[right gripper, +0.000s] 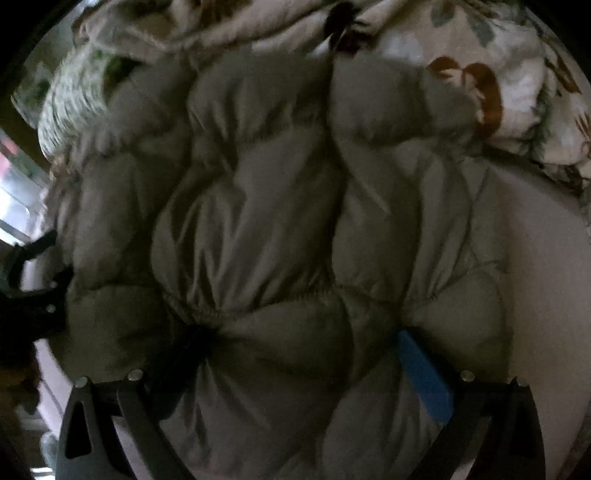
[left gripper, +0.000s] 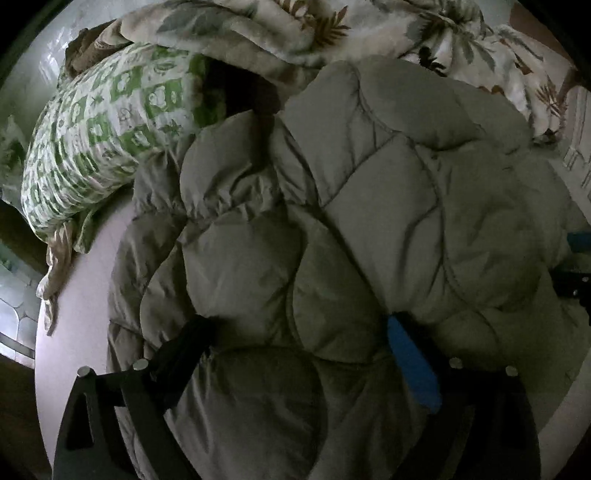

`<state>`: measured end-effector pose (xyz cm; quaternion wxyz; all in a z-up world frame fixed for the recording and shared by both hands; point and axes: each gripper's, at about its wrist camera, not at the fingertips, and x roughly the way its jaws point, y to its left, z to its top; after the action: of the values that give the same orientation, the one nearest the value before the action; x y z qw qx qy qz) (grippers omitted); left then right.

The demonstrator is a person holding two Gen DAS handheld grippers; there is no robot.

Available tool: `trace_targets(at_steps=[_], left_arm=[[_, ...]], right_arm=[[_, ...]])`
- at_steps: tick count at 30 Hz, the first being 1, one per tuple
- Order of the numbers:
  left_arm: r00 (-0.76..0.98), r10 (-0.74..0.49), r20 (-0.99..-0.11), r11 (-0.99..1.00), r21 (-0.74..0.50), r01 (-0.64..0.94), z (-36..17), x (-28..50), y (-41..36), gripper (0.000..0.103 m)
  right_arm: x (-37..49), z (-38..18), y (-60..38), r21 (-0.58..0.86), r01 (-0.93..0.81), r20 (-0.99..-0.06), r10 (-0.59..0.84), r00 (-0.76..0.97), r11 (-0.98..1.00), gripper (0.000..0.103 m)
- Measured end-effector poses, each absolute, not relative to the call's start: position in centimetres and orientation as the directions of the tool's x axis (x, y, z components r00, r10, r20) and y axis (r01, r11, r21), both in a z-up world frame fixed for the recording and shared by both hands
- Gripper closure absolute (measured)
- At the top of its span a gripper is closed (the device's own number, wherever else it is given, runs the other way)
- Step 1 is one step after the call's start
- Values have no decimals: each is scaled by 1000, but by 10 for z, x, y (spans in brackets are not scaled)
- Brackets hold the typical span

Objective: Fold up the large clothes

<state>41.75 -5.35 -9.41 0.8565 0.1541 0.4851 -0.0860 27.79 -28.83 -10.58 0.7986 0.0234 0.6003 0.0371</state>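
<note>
We have the padded jacket (left gripper: 332, 229) bunched on the pale bed surface (left gripper: 85, 295), and both of our tools are buried in its near edge, so the whole question is which way the bulk lies from our jaws. From the left gripper (left gripper: 299, 332) the jaws stand spread wide with a thick roll of quilted fabric filling the gap between them; the dark finger (left gripper: 192, 343) presses in on one side and the blue-padded finger (left gripper: 410, 362) on the other, and we cannot tell whether they are truly squeezing it or only straddling it. The right gripper (right gripper: 306, 343) sits the same way, spread around a puffy fold near a gathered elastic seam (right gripper: 236, 306), with bare bed to its right. In both views the jacket's mass runs straight ahead of the jaws, away from us toward the green patterned pillow (left gripper: 103, 136) and the floral quilt (left gripper: 295, 33), which it touches or nearly touches at the far end. Its long axis seems to lie across our view, from one tool to the other, though the crumpling makes that a judgement. Neither hand is clearly nearer; both hold the same near edge, so we judge the fold would carry that edge forward over the bulk.
</note>
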Motion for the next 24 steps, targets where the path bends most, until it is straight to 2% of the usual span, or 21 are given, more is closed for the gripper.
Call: trace_targets(at_steps=[4,12,15,20,24], left_arm=[[518,6,-855,944,177,280,-82,407,-49,6],[549,-37,-835,946,148,288,-55,361,-24,6],[565,-34,-824,949,151,277,-54,344,-20,6],[529,-33,-848,957,126,261,-73,344,-10,6],[534,-33,-845,965,113,238,-67,339,-2,6]], right_arm=[[274,-89,-286,54,-11,-959,55,280,998,0],[215,-41,-288,116,-15,-923,113,368,993,0],[192,-45,-285,92,-13,-922,90,378,996,0],[188,-89,-267,15,-7,-945,17,328,1000,0],[185,-90,-265,-1,-5,-938,1,345,1000,0]])
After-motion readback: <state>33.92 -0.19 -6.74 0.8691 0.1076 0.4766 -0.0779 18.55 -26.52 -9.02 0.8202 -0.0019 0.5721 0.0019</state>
